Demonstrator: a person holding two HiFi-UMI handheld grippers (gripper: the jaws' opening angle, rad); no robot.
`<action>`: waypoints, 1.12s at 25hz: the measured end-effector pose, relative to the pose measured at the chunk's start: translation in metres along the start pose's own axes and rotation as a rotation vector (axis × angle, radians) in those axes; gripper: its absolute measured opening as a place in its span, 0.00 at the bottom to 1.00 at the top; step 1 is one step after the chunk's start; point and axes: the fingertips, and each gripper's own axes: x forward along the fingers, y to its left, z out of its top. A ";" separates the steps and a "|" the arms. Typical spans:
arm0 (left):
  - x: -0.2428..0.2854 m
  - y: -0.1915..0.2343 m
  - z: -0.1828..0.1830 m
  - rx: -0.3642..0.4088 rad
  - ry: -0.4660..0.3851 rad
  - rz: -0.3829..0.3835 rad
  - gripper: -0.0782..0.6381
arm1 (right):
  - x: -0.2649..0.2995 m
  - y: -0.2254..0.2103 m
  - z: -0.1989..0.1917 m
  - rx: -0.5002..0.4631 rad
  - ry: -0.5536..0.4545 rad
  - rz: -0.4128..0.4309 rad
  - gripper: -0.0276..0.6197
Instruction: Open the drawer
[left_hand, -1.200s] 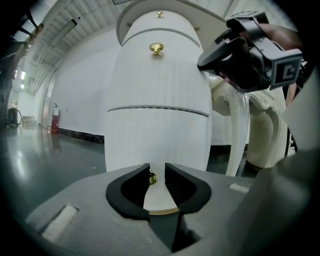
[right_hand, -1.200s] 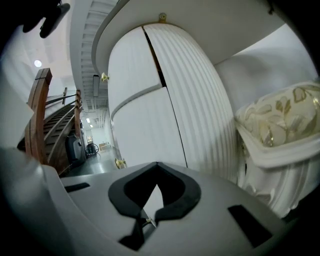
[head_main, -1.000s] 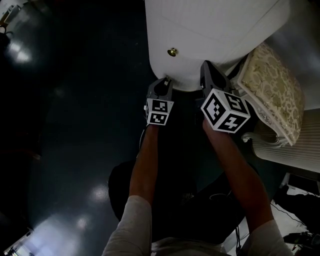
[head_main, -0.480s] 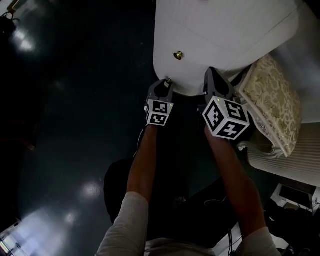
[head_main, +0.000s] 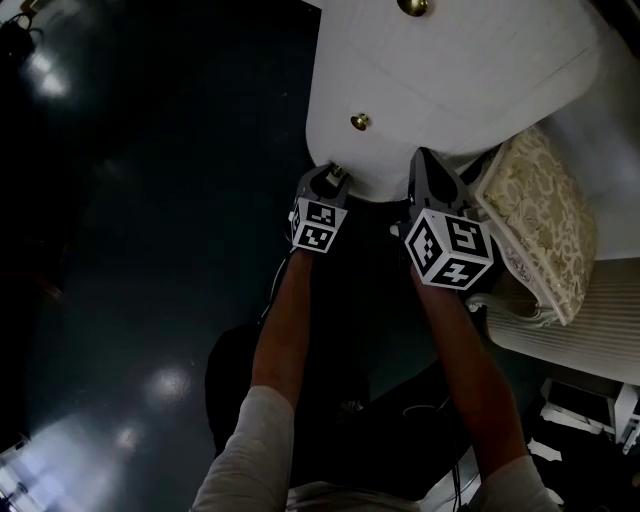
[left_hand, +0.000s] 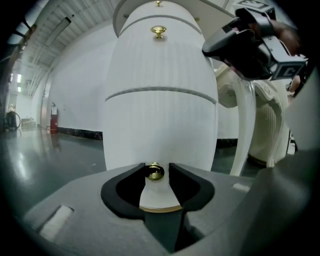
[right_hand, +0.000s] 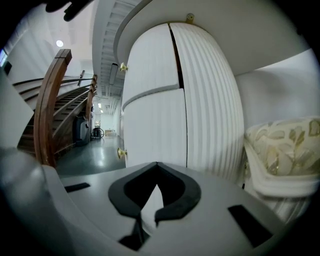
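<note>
A white ribbed cabinet (head_main: 450, 70) stands in front of me with brass knobs on its drawers. My left gripper (head_main: 335, 174) is at the lowest drawer (left_hand: 160, 130). That drawer's brass knob (left_hand: 154, 172) sits between the jaws, which have just been opening; the right pad stands clear of it and the left pad is close beside it. My right gripper (head_main: 428, 165) hangs by the cabinet's right flank, its fingertips (right_hand: 156, 165) meeting with nothing between them. The middle knob (head_main: 359, 122) and the top knob (head_main: 411, 6) are untouched.
A white chair with a cream patterned cushion (head_main: 545, 215) stands close against the cabinet's right side. Dark glossy floor (head_main: 150, 250) spreads to the left. A wooden stair rail (right_hand: 52, 100) rises at the far left of the right gripper view.
The cabinet has slid lower in the head view, and the top knob now shows. The right gripper's marker cube has rolled a little. Both hands stay by the cabinet's base.
</note>
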 end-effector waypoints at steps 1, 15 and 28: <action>0.000 0.001 0.000 -0.010 -0.004 0.005 0.32 | 0.000 0.000 0.000 0.006 -0.002 -0.001 0.06; -0.009 0.007 -0.001 -0.090 -0.023 0.000 0.26 | 0.000 0.000 0.000 0.055 0.013 0.033 0.06; -0.024 -0.001 -0.001 -0.088 -0.022 -0.066 0.12 | 0.001 -0.004 0.000 0.147 0.023 0.014 0.06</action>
